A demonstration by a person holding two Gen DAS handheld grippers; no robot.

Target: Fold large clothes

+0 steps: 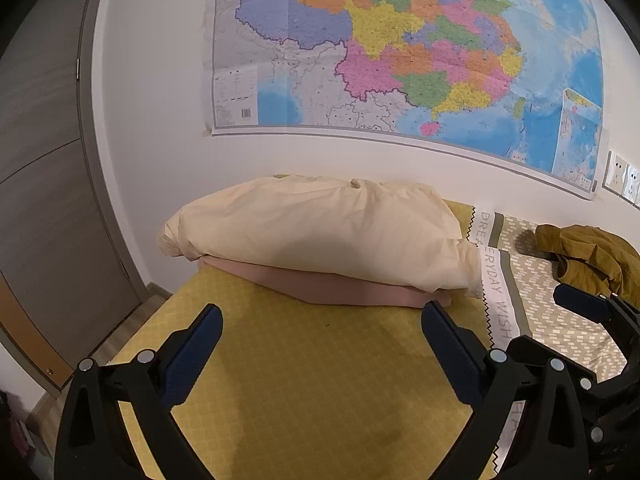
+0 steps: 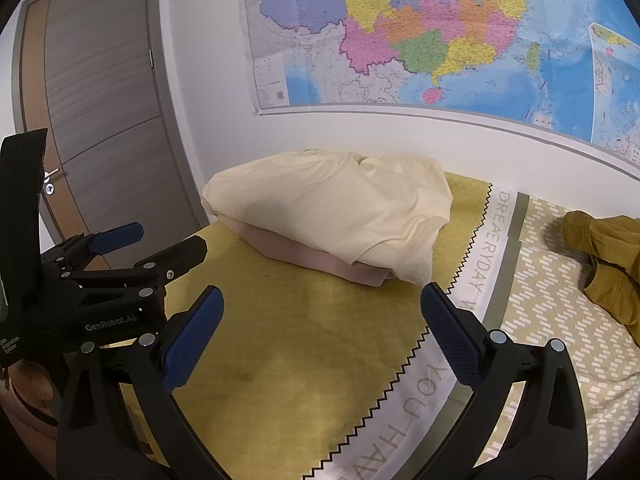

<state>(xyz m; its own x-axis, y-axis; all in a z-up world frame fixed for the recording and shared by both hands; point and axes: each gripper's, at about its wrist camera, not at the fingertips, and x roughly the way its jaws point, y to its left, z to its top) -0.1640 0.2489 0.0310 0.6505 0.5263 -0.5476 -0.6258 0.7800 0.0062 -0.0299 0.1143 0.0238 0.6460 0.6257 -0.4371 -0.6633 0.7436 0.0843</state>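
Both the left gripper (image 1: 322, 322) and right gripper (image 2: 322, 306) hover with fingers spread, empty; reaching for the crumpled mustard-brown garment (image 2: 608, 264) could topple the cream folded stack (image 2: 332, 208) on the yellow bed (image 2: 320, 340).

Indoor light, warm, moderate, even. Both views sharp at centre. Strong fisheye bending: lower border of the multicoloured paper wall map (image 1: 400, 52) curves across upper frame; grey wood-grain door (image 2: 100, 80) bows at left edge. Black vignette in all corners. Soft shadow at lower centre on the yellow diamond-patterned bed cover (image 1: 320, 380), another on the front of the cream fabric bundle (image 1: 320, 236). Dark soft shadow left of the crumpled mustard-brown garment (image 2: 608, 248) at right edge. No glare. Far-left lower corner of the left wrist view blurred, dim.
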